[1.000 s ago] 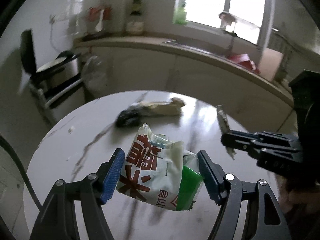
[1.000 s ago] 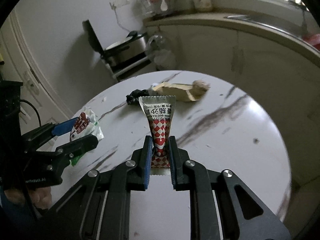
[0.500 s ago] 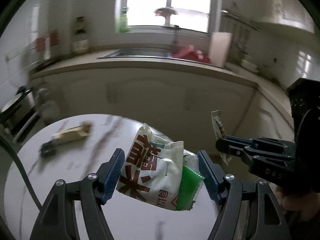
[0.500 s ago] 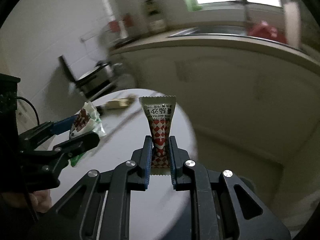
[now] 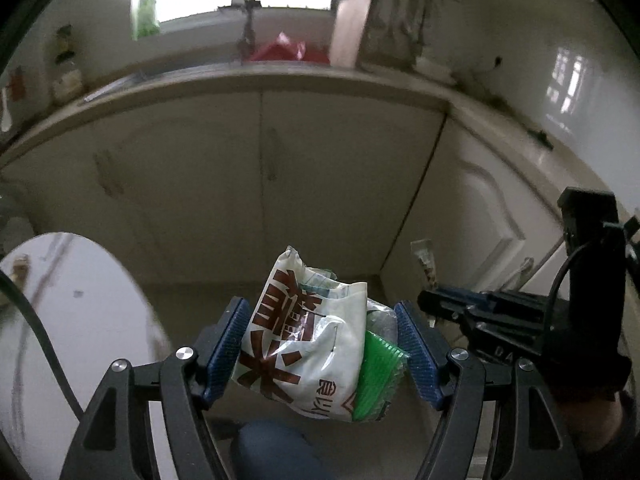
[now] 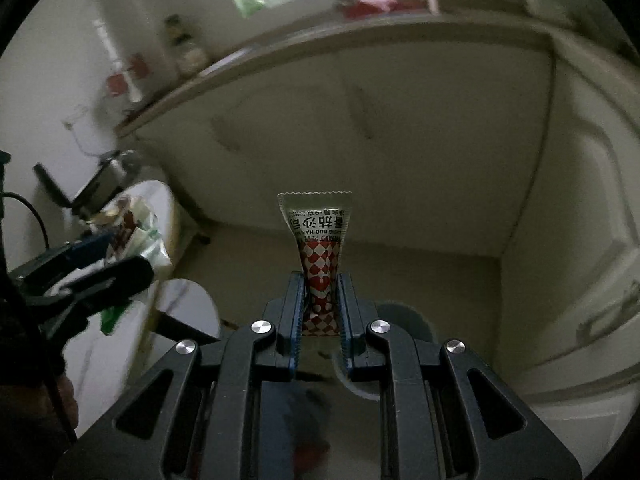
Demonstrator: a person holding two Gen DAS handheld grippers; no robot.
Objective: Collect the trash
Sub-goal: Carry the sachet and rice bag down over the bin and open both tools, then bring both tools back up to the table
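Observation:
My left gripper (image 5: 320, 310) is shut on a crumpled white snack bag (image 5: 296, 344) with red-brown characters and a green strip on its right side. The bag hangs in the air past the table's edge, over the floor. To its right my right gripper (image 5: 434, 302) holds a thin sachet (image 5: 425, 258) upright. In the right wrist view the right gripper (image 6: 320, 284) is shut on the lower end of that red-and-white checkered ketchup sachet (image 6: 318, 232). The left gripper (image 6: 120, 258) with the snack bag (image 6: 138, 224) shows at the left there.
A round white marble table (image 5: 60, 320) lies at the left. Cream cabinet doors (image 5: 320, 160) under a counter (image 5: 240, 76) fill the background. A round grey container (image 6: 404, 316) with a pale rim sits on the floor under my right gripper. A person's dark blue knee (image 5: 276, 448) is at the bottom.
Both grippers have swung to the right, off the table and toward the cabinets, each keeping its piece of trash. The table has slid to the left edge of both views.

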